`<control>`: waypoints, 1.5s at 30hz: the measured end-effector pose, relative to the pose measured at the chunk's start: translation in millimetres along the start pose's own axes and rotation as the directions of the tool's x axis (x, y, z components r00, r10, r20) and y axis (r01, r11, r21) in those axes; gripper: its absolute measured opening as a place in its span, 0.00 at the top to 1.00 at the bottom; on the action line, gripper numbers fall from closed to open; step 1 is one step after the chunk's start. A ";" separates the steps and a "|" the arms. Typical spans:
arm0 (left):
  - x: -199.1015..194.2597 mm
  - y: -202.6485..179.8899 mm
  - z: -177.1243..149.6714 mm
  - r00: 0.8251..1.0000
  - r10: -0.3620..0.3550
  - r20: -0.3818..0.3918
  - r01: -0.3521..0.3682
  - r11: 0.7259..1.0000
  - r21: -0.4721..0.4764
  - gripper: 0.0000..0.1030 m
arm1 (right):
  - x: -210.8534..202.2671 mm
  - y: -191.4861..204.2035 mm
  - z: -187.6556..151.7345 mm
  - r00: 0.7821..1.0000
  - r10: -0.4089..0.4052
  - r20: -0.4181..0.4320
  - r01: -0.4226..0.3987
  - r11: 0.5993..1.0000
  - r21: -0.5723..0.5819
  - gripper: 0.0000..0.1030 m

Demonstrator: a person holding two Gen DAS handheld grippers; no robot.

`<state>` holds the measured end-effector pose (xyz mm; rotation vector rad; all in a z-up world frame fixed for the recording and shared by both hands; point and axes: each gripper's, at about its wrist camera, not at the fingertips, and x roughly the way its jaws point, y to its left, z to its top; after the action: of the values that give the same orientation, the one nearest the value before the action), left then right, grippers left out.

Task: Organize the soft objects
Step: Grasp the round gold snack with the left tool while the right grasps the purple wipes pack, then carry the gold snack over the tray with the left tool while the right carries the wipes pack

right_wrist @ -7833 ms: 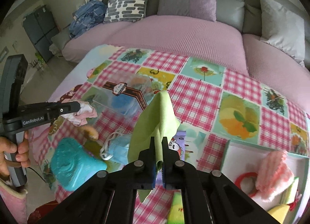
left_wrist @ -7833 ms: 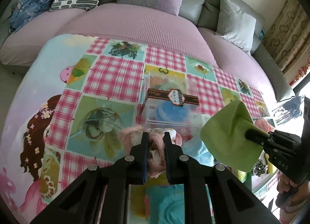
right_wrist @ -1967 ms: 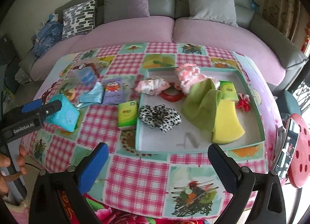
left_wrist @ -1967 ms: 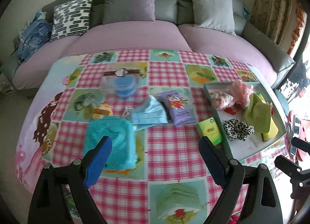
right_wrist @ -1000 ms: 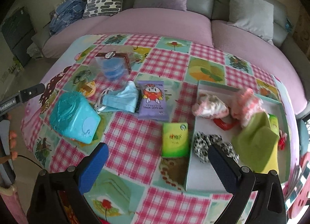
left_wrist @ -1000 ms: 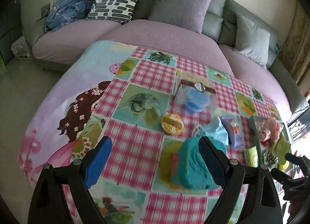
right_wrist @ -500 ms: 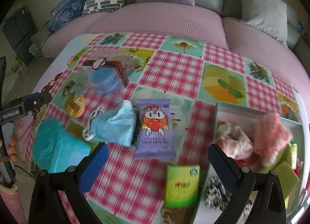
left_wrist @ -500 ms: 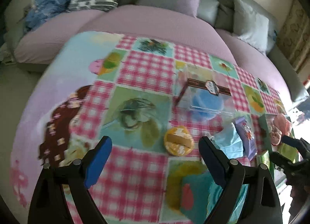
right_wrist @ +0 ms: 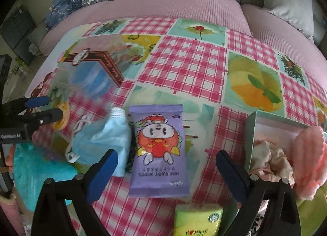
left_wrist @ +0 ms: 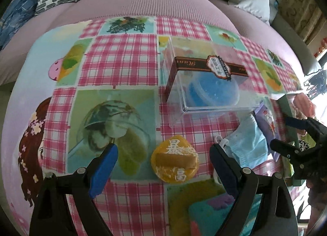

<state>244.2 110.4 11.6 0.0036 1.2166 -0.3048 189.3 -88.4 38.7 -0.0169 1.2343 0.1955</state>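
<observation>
My left gripper is open and empty, its fingers either side of a round yellow pad on the tablecloth. My right gripper is open and empty, straddling a purple baby wipes pack. A blue face mask lies left of the pack and shows in the left wrist view. At the right, a green tray holds a pink knitted piece and a floral cloth.
A clear plastic box with a blue lid inside stands behind the yellow pad. A teal wipes pouch lies at the near left, a green tissue pack at the front. A purple sofa lies behind the table.
Both grippers have moved down and closer to the table. The left one now frames the yellow pad; the right one frames the purple wipes pack. Earlier held cloths now lie in the tray.
</observation>
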 end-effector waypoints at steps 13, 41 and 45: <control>16.1 1.8 2.9 0.999 0.035 -0.024 -0.035 0.999 -0.011 0.17 | 13.7 -12.9 9.7 1.000 -0.022 -0.002 0.022 1.000 0.011 0.20; -5.9 12.9 -3.5 0.999 -0.039 0.028 0.040 0.998 -0.053 0.53 | -1.6 -11.3 2.2 1.000 -0.005 0.011 0.005 1.000 0.030 0.50; -19.3 15.0 -3.2 0.998 -0.036 0.046 0.039 0.997 -0.062 0.53 | -13.1 -7.9 1.1 1.000 -0.004 0.024 0.004 1.000 0.019 0.50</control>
<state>238.7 129.7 25.9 -0.0802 1.1821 -0.2975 187.4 -97.8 50.6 -0.0003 1.2117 0.1797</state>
